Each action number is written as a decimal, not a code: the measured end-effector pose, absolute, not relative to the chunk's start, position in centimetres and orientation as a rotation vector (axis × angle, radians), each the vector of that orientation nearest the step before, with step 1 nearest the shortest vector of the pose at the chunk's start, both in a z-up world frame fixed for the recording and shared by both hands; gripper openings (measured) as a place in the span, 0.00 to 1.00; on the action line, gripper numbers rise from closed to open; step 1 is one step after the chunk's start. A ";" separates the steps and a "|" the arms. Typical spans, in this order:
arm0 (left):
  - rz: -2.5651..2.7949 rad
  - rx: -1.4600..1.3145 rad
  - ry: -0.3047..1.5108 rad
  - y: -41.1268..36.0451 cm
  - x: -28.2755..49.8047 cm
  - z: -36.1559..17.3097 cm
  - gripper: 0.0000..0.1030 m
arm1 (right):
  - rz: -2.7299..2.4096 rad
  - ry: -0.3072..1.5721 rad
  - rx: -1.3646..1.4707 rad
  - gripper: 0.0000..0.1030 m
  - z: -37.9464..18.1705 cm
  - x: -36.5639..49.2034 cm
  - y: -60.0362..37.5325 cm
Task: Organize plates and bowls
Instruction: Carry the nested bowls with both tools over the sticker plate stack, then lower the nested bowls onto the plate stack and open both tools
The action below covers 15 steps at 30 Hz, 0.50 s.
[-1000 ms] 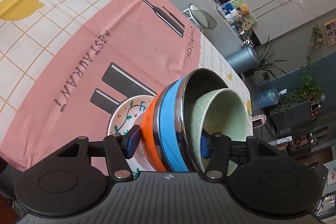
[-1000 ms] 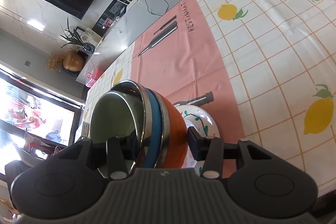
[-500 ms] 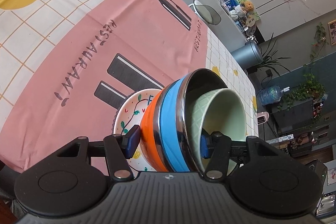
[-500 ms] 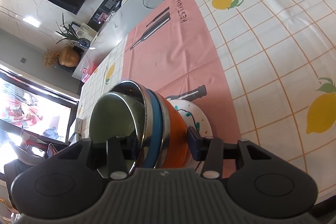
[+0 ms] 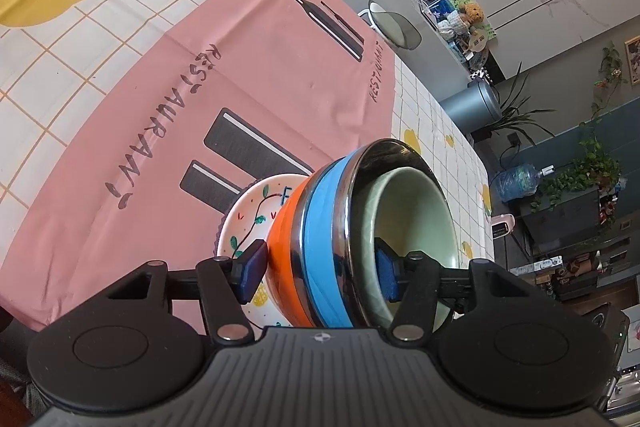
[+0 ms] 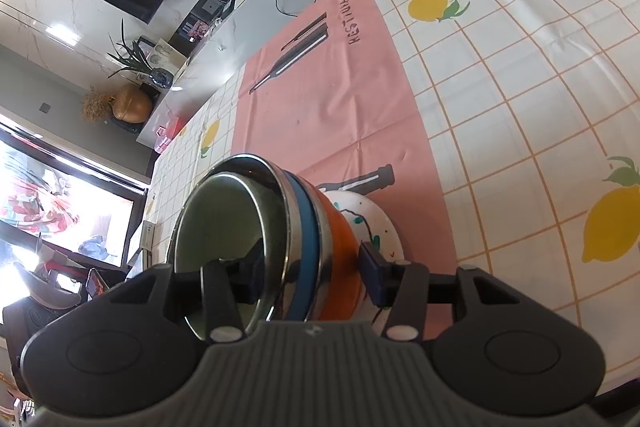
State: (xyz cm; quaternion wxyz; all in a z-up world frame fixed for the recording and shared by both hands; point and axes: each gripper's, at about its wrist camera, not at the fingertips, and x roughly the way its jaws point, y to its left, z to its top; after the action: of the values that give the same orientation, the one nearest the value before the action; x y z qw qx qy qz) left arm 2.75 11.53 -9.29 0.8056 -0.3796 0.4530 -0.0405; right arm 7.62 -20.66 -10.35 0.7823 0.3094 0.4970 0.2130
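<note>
In the left wrist view, the left gripper [image 5: 318, 269] fills the bottom of the frame, tilted so the table slants across the upper left. Its jaws are spread wide around a stack of nested bowls [image 5: 360, 227]: one blue pad lies against the orange bowl [image 5: 286, 255] on the outside, the other sits inside the green bowl [image 5: 416, 219], clamping the walls between them. This view shows the blue bowl [image 5: 320, 239] brightly lit and the floral plate [image 5: 250, 223] just left of the stack, over the pink mat [image 5: 160, 99]. In the right wrist view, the right gripper [image 6: 312, 275] at the bottom grips the same stack from the opposite rim, equally wide, one finger inside the shaded green bowl, the other against the orange side. Here the plate shows right of center, and the lemon cloth [image 6: 540, 67] fills the right side.
</note>
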 end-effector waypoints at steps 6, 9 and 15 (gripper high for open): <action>-0.058 -0.727 0.962 11.0 2.5 -8.2 0.69 | 0.457 1.032 0.582 0.59 -8.7 7.5 -20.2; -0.032 -0.659 0.932 10.6 2.0 -7.0 0.71 | 0.451 1.007 0.520 0.63 -7.6 7.1 -20.1; -0.002 -0.516 0.842 9.5 0.5 -3.8 0.71 | 0.447 0.914 0.369 0.70 -4.9 5.7 -19.5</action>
State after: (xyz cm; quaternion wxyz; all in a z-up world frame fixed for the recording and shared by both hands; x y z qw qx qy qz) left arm 0.51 9.48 -3.82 0.8806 -0.2478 0.4039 -0.0010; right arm 5.67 -19.53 -4.90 0.8571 0.1758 0.4349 0.2129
